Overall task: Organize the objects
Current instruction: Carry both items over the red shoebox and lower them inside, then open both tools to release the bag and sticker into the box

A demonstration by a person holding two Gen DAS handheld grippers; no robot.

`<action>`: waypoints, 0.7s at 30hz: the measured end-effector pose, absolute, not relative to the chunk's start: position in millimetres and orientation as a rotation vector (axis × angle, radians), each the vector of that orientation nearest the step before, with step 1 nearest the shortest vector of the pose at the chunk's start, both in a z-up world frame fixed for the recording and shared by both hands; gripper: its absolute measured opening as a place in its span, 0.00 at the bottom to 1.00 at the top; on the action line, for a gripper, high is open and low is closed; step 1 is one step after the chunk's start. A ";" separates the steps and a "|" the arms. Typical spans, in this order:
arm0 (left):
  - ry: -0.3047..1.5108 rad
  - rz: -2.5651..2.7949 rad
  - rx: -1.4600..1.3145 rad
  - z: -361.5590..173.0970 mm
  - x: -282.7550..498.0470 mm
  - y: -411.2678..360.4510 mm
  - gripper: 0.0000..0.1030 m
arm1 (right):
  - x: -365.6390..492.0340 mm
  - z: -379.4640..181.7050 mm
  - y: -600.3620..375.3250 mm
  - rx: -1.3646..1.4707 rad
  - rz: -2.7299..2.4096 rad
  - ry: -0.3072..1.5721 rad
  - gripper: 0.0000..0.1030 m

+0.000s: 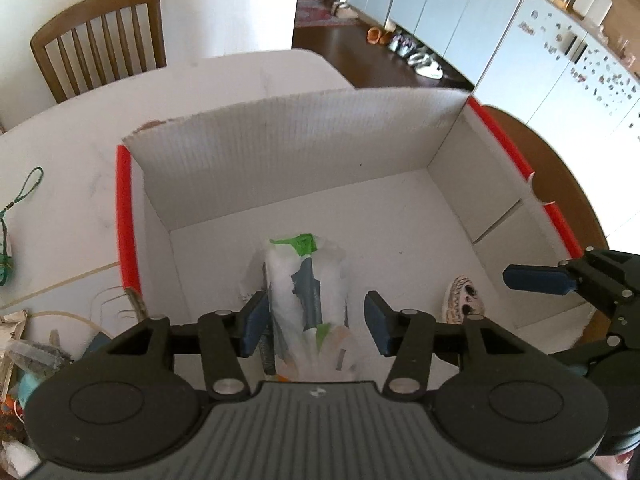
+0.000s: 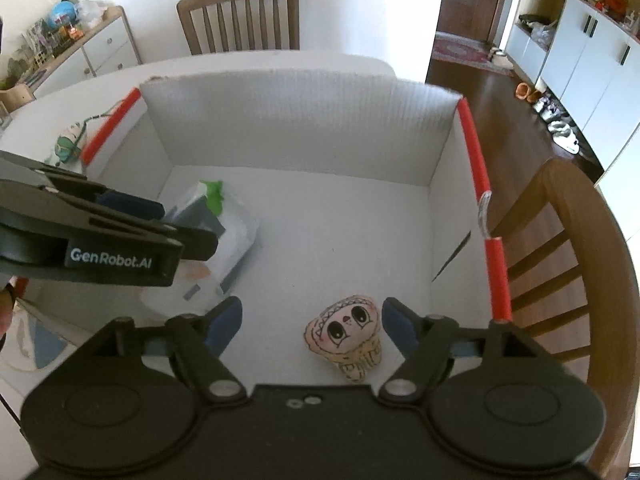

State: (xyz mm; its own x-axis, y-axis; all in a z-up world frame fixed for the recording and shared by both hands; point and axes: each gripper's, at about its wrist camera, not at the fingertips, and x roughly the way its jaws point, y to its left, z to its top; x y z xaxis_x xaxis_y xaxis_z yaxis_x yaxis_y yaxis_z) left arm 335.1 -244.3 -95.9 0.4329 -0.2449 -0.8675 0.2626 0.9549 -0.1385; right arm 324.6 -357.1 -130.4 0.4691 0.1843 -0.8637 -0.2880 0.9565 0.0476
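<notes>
A white cardboard box [image 1: 304, 152] with red side rims stands on the white table; it also shows in the right wrist view [image 2: 304, 128]. My left gripper [image 1: 316, 322] is open over the box, its jaws either side of a white plastic bag [image 1: 308, 292] with green and grey print that lies on the box floor. The bag also shows in the right wrist view [image 2: 224, 232]. My right gripper [image 2: 312, 322] is open and empty above a small doll-face plush [image 2: 346, 336] in the box's near right corner. The plush also shows in the left wrist view [image 1: 464, 300].
A green cord charm [image 1: 8, 232] lies on the table left of the box; it also shows in the right wrist view [image 2: 70, 144]. Clutter sits at the near left table edge [image 1: 24, 352]. Wooden chairs stand behind [image 2: 240, 16] and to the right [image 2: 568, 248].
</notes>
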 end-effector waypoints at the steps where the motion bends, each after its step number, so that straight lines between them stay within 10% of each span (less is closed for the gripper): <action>1: 1.065 -0.319 0.017 -91.9 332.6 -242.6 0.50 | 323.9 -126.4 -359.1 -0.101 0.292 1.037 0.75; 21: 0.831 -0.331 -0.008 -12.4 266.0 -179.7 0.57 | 272.9 -50.7 -341.3 -0.049 0.324 0.882 0.83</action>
State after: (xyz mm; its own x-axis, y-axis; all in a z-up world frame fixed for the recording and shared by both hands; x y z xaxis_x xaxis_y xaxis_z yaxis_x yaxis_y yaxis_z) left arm 266.0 -179.7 -12.4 0.6259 -0.2916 -0.7233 0.2857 0.9487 -0.1353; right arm 272.9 -341.3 -50.7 0.5901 0.2583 -0.7649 -0.2982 0.9502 0.0909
